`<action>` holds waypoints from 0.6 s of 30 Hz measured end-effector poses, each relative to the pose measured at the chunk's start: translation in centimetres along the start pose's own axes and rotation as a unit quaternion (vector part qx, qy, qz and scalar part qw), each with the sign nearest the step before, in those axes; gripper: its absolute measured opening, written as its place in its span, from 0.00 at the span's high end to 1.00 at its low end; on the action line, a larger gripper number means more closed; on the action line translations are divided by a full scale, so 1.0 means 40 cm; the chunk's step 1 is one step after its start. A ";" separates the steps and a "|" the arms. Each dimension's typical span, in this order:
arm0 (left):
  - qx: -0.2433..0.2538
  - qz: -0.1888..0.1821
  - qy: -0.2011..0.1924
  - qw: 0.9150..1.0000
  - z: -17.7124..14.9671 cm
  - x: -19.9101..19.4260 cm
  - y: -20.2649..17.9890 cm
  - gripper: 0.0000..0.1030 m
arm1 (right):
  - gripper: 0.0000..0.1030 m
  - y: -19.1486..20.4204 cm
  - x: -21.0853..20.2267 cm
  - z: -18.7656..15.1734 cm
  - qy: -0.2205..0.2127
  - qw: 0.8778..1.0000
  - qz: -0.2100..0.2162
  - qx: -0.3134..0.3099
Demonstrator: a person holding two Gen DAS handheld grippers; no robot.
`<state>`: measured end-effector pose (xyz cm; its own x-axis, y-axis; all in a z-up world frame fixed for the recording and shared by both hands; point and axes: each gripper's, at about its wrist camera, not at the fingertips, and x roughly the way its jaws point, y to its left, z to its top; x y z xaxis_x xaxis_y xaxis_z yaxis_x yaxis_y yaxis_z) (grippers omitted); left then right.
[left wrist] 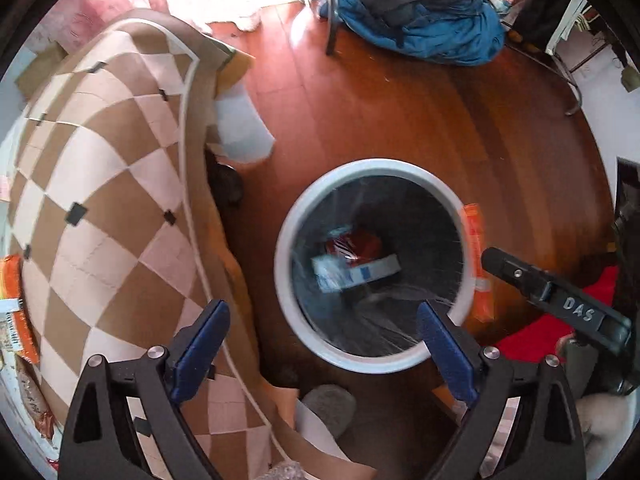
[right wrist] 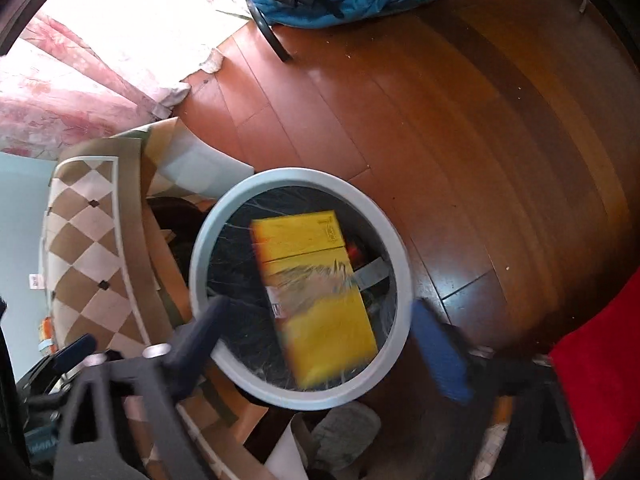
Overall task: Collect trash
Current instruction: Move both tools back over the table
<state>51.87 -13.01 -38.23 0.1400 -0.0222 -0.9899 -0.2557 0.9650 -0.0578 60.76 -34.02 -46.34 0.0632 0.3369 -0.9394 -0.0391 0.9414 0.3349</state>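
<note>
With the yellow box (right wrist: 316, 300) dropping into the white-rimmed bin (right wrist: 400, 240) under the spread, empty right gripper (right wrist: 320, 328): hold over the mouth until settled. Left gripper (left wrist: 322, 348) likewise wide, empty; next, orange packet (left wrist: 18, 304) on checked worktop (left wrist: 100, 184).

Checkered tablecloth (left wrist: 100, 184), blue clothes (left wrist: 440, 28), wooden floor (left wrist: 400, 112).

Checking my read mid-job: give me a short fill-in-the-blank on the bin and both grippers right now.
1. The yellow box is over the mouth of the round ___.
2. The right gripper has its jaws ___.
3. The left gripper holds ___.
4. The bin stands on a ___ floor.

Missing words: bin; open; nothing; wooden
</note>
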 end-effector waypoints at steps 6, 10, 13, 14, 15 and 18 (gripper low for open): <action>0.004 0.046 -0.021 0.999 -0.042 -0.001 0.014 0.07 | 0.00 0.006 0.000 -0.043 -0.003 0.999 -0.040 -0.011; 0.005 0.056 -0.019 0.998 -0.067 -0.006 0.010 0.07 | 0.00 0.010 -0.038 -0.083 -0.014 0.997 -0.072 -0.020; 0.005 0.056 -0.021 0.998 -0.082 -0.022 0.012 0.07 | 0.00 0.026 -0.072 -0.110 -0.023 0.994 -0.100 -0.039; 0.006 0.057 -0.022 0.998 -0.088 -0.028 0.010 0.07 | 0.00 0.031 -0.082 -0.117 -0.024 0.993 -0.104 -0.044; 0.007 0.055 -0.024 0.998 -0.094 -0.037 0.008 0.07 | 0.00 0.035 -0.092 -0.125 -0.026 0.993 -0.109 -0.047; 0.009 0.056 -0.030 0.998 -0.099 -0.057 0.003 0.07 | 0.00 0.049 -0.126 -0.149 -0.032 0.991 -0.117 -0.056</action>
<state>47.72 -13.87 -36.49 0.1680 0.1006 -0.9806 -0.2555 0.9652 0.0552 54.43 -33.95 -41.39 0.1468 0.1142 -0.9826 -0.1267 0.9873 0.0958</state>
